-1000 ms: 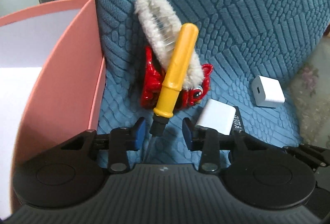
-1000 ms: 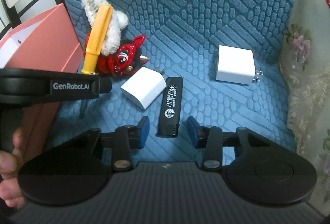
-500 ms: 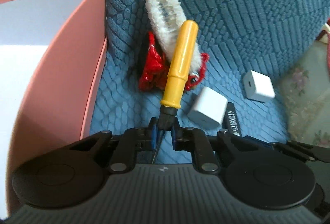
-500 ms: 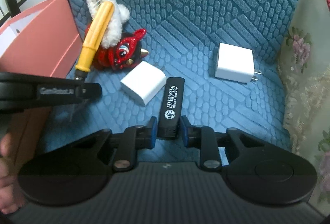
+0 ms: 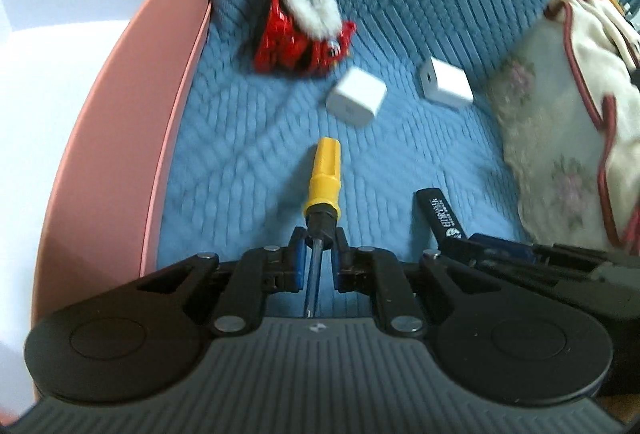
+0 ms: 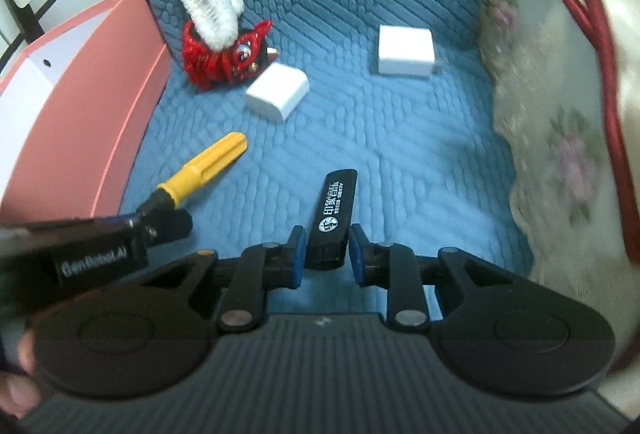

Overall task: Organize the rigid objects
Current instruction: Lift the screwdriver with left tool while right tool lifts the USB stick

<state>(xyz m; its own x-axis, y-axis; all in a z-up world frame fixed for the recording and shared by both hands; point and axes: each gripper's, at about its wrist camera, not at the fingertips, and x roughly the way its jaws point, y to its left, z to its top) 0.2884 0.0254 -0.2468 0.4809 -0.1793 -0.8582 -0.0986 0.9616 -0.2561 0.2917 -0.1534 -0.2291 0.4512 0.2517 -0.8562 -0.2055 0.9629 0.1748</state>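
Observation:
My left gripper [image 5: 319,248] is shut on the black collar of a yellow-handled screwdriver [image 5: 325,174], lifted above the blue quilted seat [image 5: 248,138]; its metal shaft runs back between the fingers. The same screwdriver [image 6: 202,170] shows at the left of the right wrist view. My right gripper [image 6: 327,246] is shut on a black rectangular lighter [image 6: 335,206] with white print, also raised; that lighter [image 5: 440,212] appears at the right of the left wrist view. A pink box [image 5: 132,122] with a white inside stands at the left.
On the seat lie a red lion toy [image 6: 224,54] with a white fluffy hair clip [image 6: 204,6] on it, and two white charger cubes [image 6: 278,90] [image 6: 405,50]. A floral cream cloth [image 6: 560,114] with red piping bounds the right side. A hand [image 6: 16,374] holds the left gripper.
Both grippers closed, the left on the screwdriver and the right on the lighter. Both then lifted and drew back from the toy, carrying their objects off the seat.

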